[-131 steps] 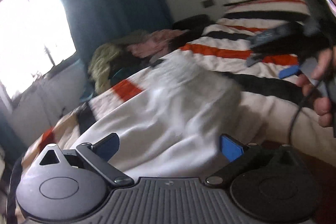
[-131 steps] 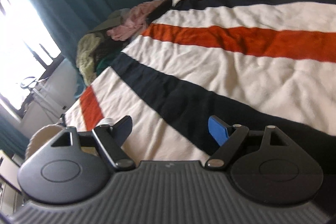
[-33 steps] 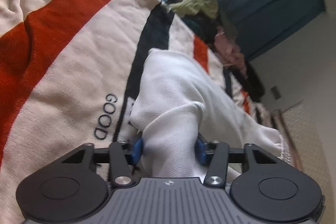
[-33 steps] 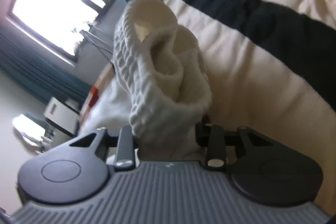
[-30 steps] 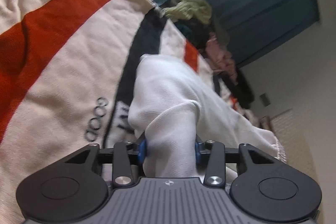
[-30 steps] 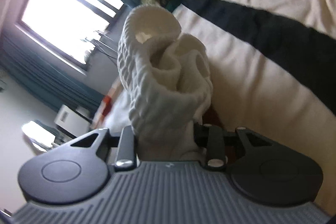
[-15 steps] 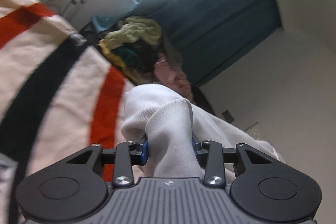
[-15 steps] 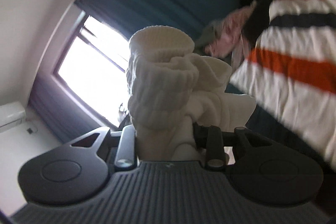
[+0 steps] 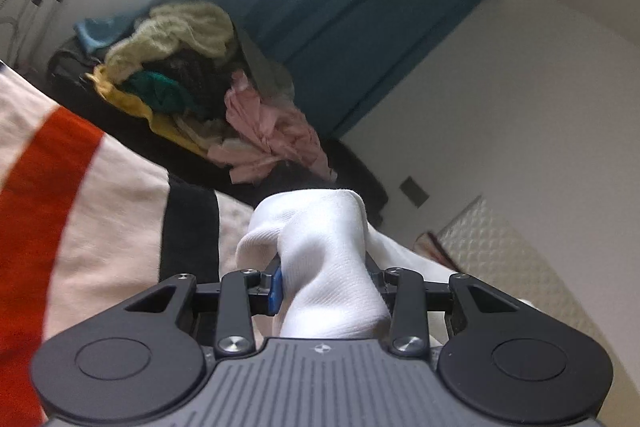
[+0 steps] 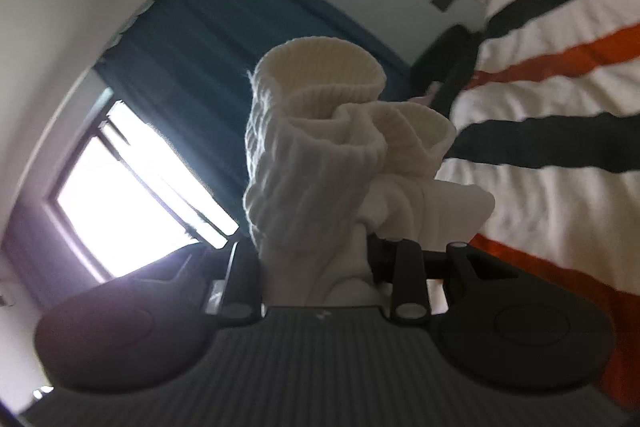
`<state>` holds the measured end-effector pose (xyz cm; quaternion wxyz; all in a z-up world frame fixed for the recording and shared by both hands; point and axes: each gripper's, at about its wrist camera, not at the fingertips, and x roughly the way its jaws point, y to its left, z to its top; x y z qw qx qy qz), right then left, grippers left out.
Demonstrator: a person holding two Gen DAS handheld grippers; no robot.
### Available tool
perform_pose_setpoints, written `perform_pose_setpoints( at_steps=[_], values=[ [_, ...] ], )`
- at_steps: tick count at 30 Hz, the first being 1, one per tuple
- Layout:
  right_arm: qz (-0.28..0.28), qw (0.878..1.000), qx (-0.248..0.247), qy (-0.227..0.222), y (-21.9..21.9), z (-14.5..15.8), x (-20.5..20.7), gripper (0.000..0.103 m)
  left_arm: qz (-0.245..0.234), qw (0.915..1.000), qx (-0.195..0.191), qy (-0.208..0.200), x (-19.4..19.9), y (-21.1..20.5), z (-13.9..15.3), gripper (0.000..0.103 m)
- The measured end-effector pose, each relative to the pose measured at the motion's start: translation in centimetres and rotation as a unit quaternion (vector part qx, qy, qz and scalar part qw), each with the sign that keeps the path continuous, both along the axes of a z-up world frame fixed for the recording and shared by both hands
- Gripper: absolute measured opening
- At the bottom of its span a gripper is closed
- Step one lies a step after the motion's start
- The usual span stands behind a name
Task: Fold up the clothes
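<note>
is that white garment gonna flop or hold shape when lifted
Likely floppy: the white garment bunches and droops around the left hand-held gripper. Its ribbed cuff, above the right hand-held gripper, stands open, so probably thicker knit. Probably light.

White garment (image 9: 328, 247): soft fine-knit cloth, matt; its cuff (image 10: 320, 99) is coarse ribbed knit. Left claw (image 9: 324, 287) and right claw (image 10: 316, 267): matt black plastic, bright metal screws. Striped blanket (image 9: 80, 211): fuzzy, matt towelling cloth.
</note>
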<state>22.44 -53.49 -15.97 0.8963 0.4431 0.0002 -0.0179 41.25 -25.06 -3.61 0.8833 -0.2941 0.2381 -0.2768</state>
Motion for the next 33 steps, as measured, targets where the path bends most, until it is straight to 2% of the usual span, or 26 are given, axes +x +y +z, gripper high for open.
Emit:
perform_pose_setpoints(
  at_steps=[3, 5, 8, 10, 12, 14, 17, 18, 22, 24, 30, 33],
  values=[
    [-0.011, 0.999, 0.018, 0.025, -1.2, -3.6, 1.4, 0.033, -0.019, 0.9995, 0.018, 0.019, 2.2, -1.4, -3.3, 0.038],
    [-0.01, 0.998, 0.026, 0.048, -1.0, -5.0, 0.9, 0.033, -0.027, 0.999, 0.024, 0.027, 2.9, -1.9, -5.4, 0.038],
    [-0.01, 0.996, 0.039, 0.082, -0.6, -7.1, 0.3, 0.033, -0.047, 0.9984, 0.029, 0.014, 2.8, -1.3, -7.5, 0.039],
    [-0.009, 0.993, 0.048, 0.105, -0.4, -8.5, -0.2, 0.034, -0.057, 0.997, 0.052, 0.013, 2.1, -0.6, -8.6, 0.041],
    [-0.009, 0.99, 0.056, 0.127, -0.1, -9.9, -0.6, 0.036, -0.063, 0.9943, 0.085, 0.017, 1.2, 0.0, -9.8, 0.045],
    [-0.009, 0.987, 0.064, 0.149, 0.2, -11.3, -1.1, 0.046, -0.069, 0.9904, 0.118, 0.021, 0.3, 0.6, -10.9, 0.057],
    [-0.018, 0.982, 0.063, 0.174, 1.1, -12.5, -2.8, 0.049, -0.077, 0.9839, 0.159, 0.028, -1.3, 1.3, -12.0, 0.066],
    [-0.021, 0.981, 0.063, 0.183, 1.5, -12.8, -3.3, 0.05, -0.075, 0.9829, 0.165, 0.03, -2.0, 1.6, -11.8, 0.066],
    [-0.048, 0.976, 0.047, 0.209, 2.5, -9.3, -5.7, 0.05, -0.076, 0.9761, 0.203, 0.021, -5.5, 2.2, -9.6, 0.067],
    [-0.057, 0.975, 0.043, 0.209, 3.2, -7.6, -7.4, 0.05, -0.082, 0.9731, 0.215, 0.004, -7.9, 2.5, -6.9, 0.067],
    [-0.055, 0.979, -0.037, 0.191, 6.8, 0.1, -13.0, 0.05, -0.089, 0.9608, 0.256, -0.06, -15.4, 3.4, 1.5, 0.071],
    [-0.051, 0.98, -0.08, 0.178, 8.5, 4.3, -15.9, 0.05, -0.081, 0.9566, 0.264, -0.094, -19.2, 4.3, 5.8, 0.072]
  ],
)
